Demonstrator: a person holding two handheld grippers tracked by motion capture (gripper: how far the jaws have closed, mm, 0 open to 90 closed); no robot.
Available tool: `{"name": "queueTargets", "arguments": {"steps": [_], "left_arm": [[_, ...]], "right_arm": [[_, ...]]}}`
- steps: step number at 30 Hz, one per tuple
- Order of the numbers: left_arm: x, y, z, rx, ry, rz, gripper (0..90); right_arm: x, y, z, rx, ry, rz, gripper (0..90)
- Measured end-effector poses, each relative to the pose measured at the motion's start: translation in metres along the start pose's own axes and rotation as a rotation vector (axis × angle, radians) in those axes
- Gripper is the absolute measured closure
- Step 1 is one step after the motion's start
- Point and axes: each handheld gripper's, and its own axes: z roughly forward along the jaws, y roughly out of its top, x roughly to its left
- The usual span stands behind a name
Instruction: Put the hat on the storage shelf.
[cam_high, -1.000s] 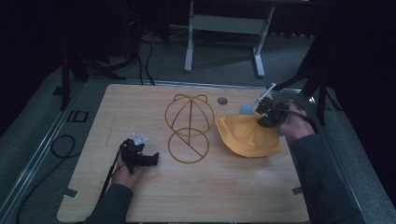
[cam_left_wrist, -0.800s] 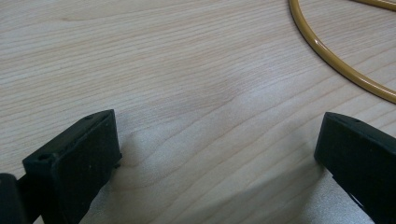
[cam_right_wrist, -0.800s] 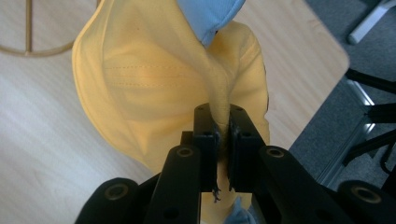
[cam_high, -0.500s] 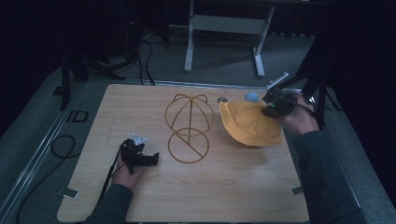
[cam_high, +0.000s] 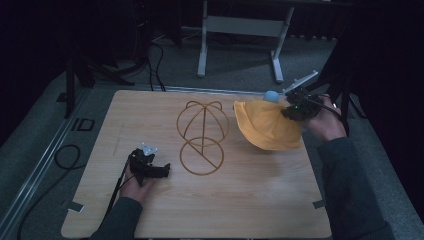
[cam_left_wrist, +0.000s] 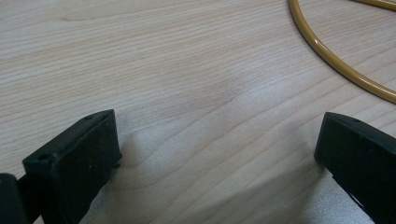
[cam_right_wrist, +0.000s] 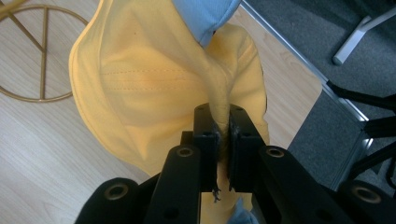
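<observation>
Right gripper view: right gripper (cam_right_wrist: 223, 128) pinched tight on a fold of yellow hat (cam_right_wrist: 154, 84), lifted over the table's (cam_high: 250, 200) right edge beside wire stand (cam_high: 202, 135). Left gripper (cam_high: 150, 167) spread wide, empty, resting on the wood.

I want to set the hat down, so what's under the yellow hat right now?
The yellow hat hangs from the right gripper, which pinches a fold of it. Below it lies bare wooden table; the patch that the cloth covers can't be seen.
</observation>
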Motion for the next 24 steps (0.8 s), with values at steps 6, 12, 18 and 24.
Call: {"name": "queueTargets", "arguments": {"steps": [6, 12, 18, 24], "left_arm": [[0.0, 0.0, 0.0, 0.001, -0.001, -0.001, 0.1], [0.0, 0.0, 0.0, 0.001, -0.001, -0.001, 0.1], [0.0, 0.0, 0.0, 0.002, -0.001, -0.001, 0.1], [0.0, 0.0, 0.0, 0.001, -0.002, -0.001, 0.1]], "right_arm": [[0.001, 0.004, -0.01, -0.028, 0.01, -0.006, 84.2], [0.002, 0.009, -0.018, -0.052, 0.021, -0.015, 84.2], [0.007, 0.015, -0.026, -0.076, 0.031, -0.032, 84.2], [0.01, 0.022, -0.032, -0.094, 0.037, -0.051, 84.2]]}}
